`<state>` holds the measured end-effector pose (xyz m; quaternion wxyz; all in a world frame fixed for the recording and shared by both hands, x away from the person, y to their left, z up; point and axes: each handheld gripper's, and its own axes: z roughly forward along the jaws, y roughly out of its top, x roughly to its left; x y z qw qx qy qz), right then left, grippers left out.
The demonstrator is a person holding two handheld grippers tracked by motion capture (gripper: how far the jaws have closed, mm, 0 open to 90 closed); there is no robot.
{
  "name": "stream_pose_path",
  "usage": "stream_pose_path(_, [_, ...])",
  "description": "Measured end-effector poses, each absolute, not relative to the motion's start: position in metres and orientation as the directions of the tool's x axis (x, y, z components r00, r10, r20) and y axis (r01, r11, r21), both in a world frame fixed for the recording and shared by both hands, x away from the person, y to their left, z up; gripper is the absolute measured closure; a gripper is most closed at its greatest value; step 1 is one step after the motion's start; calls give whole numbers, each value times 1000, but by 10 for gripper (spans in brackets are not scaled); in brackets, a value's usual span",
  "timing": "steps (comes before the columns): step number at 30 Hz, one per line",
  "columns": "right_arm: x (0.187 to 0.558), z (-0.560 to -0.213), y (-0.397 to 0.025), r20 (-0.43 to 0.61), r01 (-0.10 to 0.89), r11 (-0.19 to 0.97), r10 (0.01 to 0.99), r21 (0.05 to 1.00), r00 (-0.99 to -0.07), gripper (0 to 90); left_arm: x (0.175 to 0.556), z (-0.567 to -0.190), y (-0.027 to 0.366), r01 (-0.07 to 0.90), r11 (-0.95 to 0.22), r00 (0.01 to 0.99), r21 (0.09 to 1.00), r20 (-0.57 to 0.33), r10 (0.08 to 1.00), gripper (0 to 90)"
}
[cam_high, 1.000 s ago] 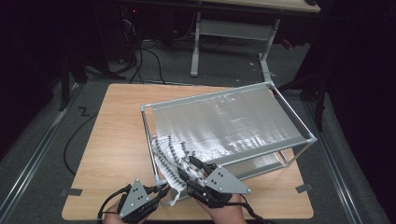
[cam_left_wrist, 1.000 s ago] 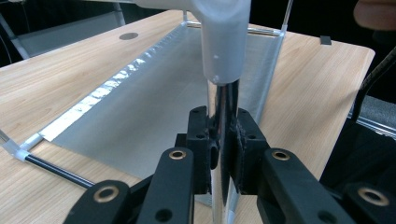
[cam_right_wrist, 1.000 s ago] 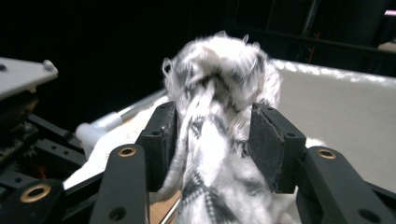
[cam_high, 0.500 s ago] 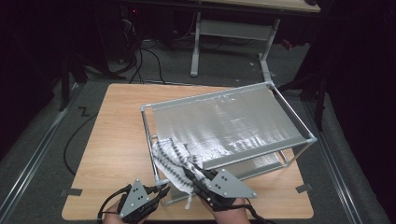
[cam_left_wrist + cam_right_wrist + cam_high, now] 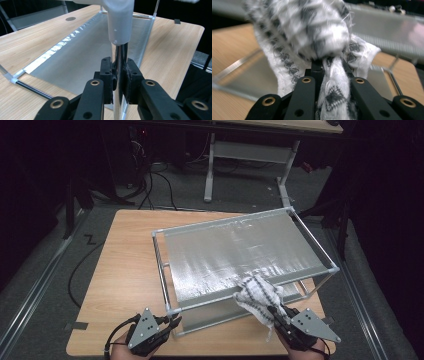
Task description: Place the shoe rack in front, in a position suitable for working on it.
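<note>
A metal rack with two shiny shelves (image 5: 240, 250) stands on the wooden table (image 5: 125, 265). My left gripper (image 5: 172, 324) is shut on the rack's near left corner post (image 5: 119, 65), just below its white plastic corner joint (image 5: 119, 20). My right gripper (image 5: 275, 314) is shut on a black-and-white patterned cloth (image 5: 257, 295), which rests bunched on the near right edge of the top shelf. The same cloth (image 5: 312, 32) hangs bunched over the jaws in the right gripper view.
The lower shelf (image 5: 82, 55) lies under the top one, close to the tabletop. A desk frame (image 5: 250, 150) and cables (image 5: 160, 185) stand on the dark floor beyond the table. Bare wood lies to the left of the rack.
My right gripper has dragged the cloth from the near left part of the top shelf to its near right edge. The left gripper has stayed on the corner post.
</note>
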<state>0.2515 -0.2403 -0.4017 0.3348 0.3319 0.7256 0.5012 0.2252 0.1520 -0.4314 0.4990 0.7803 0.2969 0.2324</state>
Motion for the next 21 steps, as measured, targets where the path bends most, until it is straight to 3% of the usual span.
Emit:
stream_pose_path(15, [301, -482, -251, -150, 413, 388, 852, 824, -502, 795, 232, -431, 152, 230, -329, 718, 916, 69, 693, 794])
stream_pose_path(17, [304, -485, -252, -147, 422, 388, 854, 819, -499, 731, 231, -431, 151, 229, -330, 717, 916, 70, 693, 794])
stream_pose_path(21, [309, -493, -250, -121, 463, 391, 851, 796, -512, 489, 231, -431, 151, 230, -331, 715, 915, 72, 695, 794])
